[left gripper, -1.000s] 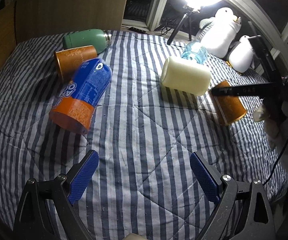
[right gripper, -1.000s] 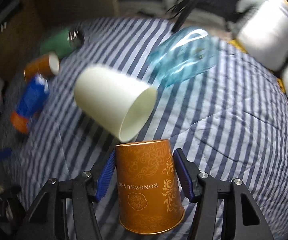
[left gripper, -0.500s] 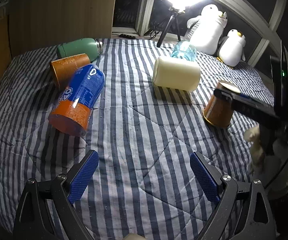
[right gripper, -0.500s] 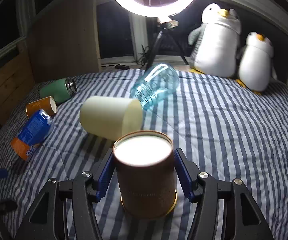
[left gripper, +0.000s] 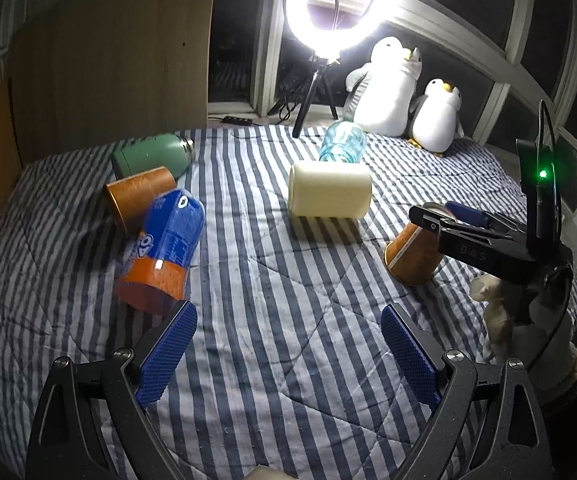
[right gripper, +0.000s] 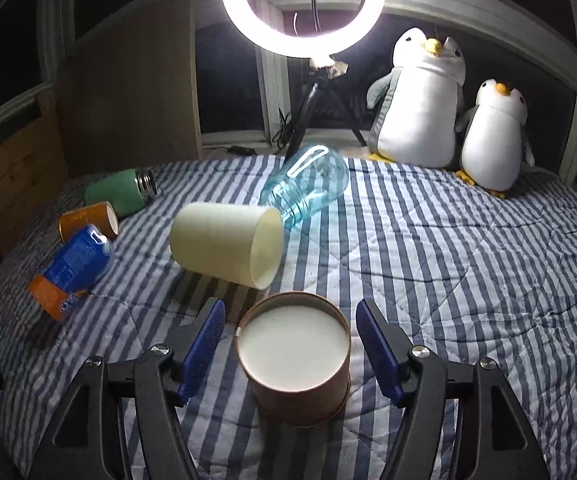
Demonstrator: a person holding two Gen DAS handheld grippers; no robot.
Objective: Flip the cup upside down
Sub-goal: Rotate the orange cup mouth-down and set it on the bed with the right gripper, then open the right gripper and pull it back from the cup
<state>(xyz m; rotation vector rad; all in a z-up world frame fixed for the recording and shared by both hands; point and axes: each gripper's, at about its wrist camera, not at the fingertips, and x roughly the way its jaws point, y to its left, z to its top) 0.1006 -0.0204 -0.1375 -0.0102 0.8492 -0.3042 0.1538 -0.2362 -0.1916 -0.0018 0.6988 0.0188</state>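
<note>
An orange paper cup [right gripper: 294,360] stands upside down on the striped bedspread, its white base facing up. My right gripper [right gripper: 290,350] is open around it, with a gap between each blue pad and the cup. In the left wrist view the same cup [left gripper: 412,254] stands at the right, a little tilted, with the right gripper [left gripper: 448,220] around its top. My left gripper [left gripper: 288,352] is open and empty over bare bedspread near the front.
On the bed lie a cream cup [right gripper: 226,244], a blue glass jar [right gripper: 308,188], a green flask [right gripper: 122,192], a second orange cup [right gripper: 88,222] and a blue-orange can [right gripper: 70,270]. Two plush penguins [right gripper: 424,100] and a ring light [right gripper: 302,4] stand behind.
My right gripper turned the orange cup from lying sideways to base-up, set it on the bed, and opened its jaws off it. The left gripper has tilted its view upward.
</note>
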